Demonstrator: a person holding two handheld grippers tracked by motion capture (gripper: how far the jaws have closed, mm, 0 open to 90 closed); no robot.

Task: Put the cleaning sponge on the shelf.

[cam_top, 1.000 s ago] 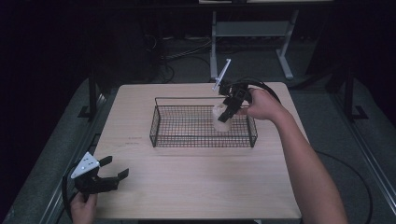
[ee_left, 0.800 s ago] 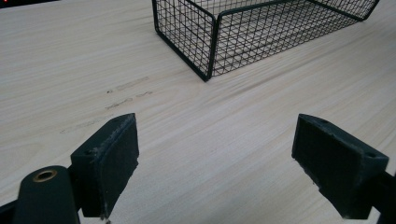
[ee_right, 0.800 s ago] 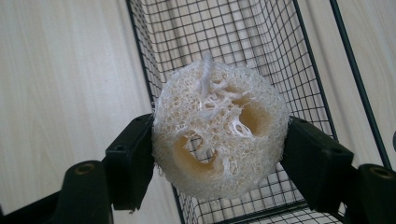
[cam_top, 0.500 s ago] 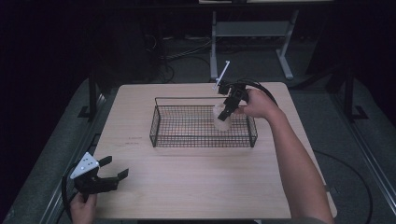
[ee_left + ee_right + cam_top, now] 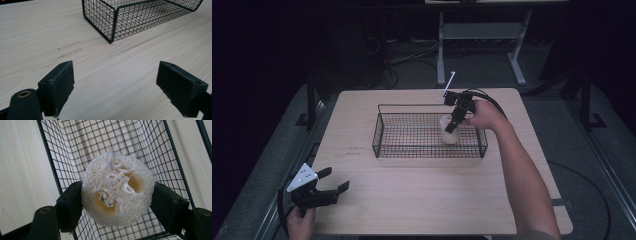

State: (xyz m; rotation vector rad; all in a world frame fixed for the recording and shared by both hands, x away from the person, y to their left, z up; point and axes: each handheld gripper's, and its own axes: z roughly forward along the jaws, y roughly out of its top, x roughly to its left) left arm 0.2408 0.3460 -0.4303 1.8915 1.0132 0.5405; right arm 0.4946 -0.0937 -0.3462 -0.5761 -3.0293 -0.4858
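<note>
Change: my right tongs have sunk into the wire basket.
Grip: clamped on loofah slice; release next, I judge.
Left tongs: agape, empty, over counter.

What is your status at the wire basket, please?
Right gripper shut on loofah sponge, over the wire basket. Left gripper open, idle at the table edge. Nothing in the way.

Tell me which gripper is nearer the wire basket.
Right. The right gripper holds a loofah inside the wire basket; the left gripper sits open near the table's front-left corner.
</note>
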